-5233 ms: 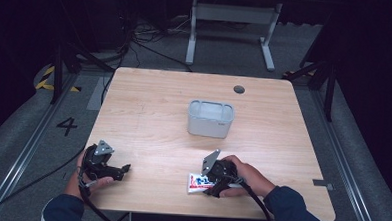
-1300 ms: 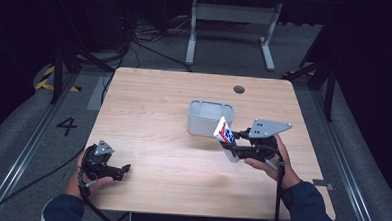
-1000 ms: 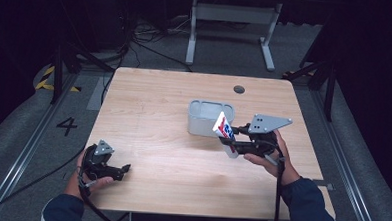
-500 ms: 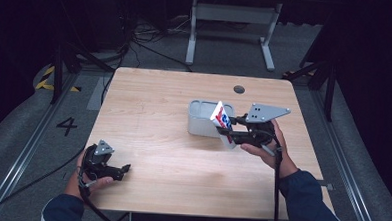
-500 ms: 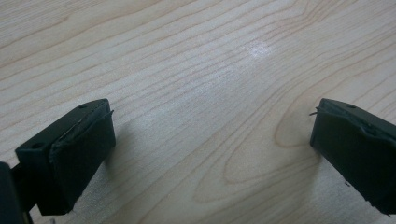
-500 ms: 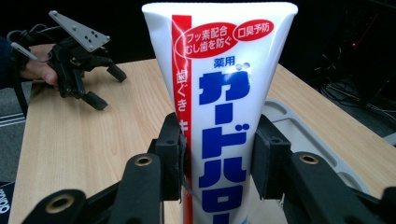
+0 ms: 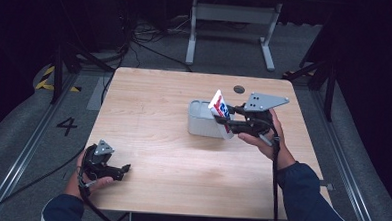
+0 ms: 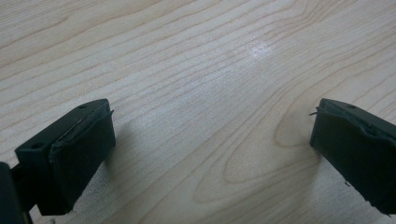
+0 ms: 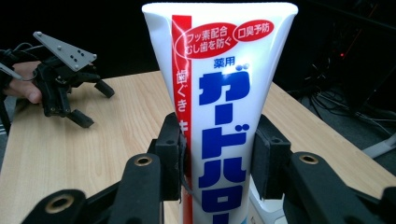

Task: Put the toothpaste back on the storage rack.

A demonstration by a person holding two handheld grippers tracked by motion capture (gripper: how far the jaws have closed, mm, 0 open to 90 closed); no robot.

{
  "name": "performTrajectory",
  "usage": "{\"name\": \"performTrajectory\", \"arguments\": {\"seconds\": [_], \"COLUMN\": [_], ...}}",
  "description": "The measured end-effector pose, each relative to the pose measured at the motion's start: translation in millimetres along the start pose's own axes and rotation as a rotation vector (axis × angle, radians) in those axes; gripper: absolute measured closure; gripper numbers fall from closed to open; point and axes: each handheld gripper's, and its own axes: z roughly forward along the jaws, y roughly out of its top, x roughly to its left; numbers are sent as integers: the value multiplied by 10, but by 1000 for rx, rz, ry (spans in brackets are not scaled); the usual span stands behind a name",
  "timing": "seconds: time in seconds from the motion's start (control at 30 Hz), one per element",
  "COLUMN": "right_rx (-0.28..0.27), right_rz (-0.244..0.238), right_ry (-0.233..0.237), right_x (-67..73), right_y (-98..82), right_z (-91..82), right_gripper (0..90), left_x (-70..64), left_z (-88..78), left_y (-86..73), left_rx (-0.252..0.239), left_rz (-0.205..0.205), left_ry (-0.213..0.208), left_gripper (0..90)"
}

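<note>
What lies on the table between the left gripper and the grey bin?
Nothing: in the high view, bare wooden table separates the left gripper from the grey bin.

One camera is sitting high up, looking forward and down at the whole wooden table (image 7: 154,113). The left gripper's camera is looking down at the wood from very close. The right gripper's camera is looking along the table top toward the left gripper (image 9: 86,105), which the high camera is seeing too.
</note>
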Motion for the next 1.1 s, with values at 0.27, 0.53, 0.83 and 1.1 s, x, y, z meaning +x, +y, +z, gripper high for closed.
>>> {"name": "performTrajectory", "arguments": {"seconds": [0.27, 0.53, 0.83, 1.1], "right_rx": [-9, -15, -26, -26], "right_rz": [3, 21, 42, 42], "right_ry": [-19, -47, -59, -77], "right_x": [-70, -170, -259, -306], "right_y": [67, 100, 134, 150], "right_z": [75, 194, 322, 414], "right_gripper": [620, 620, 621, 621], "left_x": [0, 1, 1, 4], "left_z": [0, 0, 0, 2], "left_y": [0, 0, 0, 1], "left_rx": [0, 0, 0, -1], "left_rz": [0, 2, 2, 4], "left_ry": [0, -1, -1, -2], "left_gripper": [4, 4, 4, 4]}}
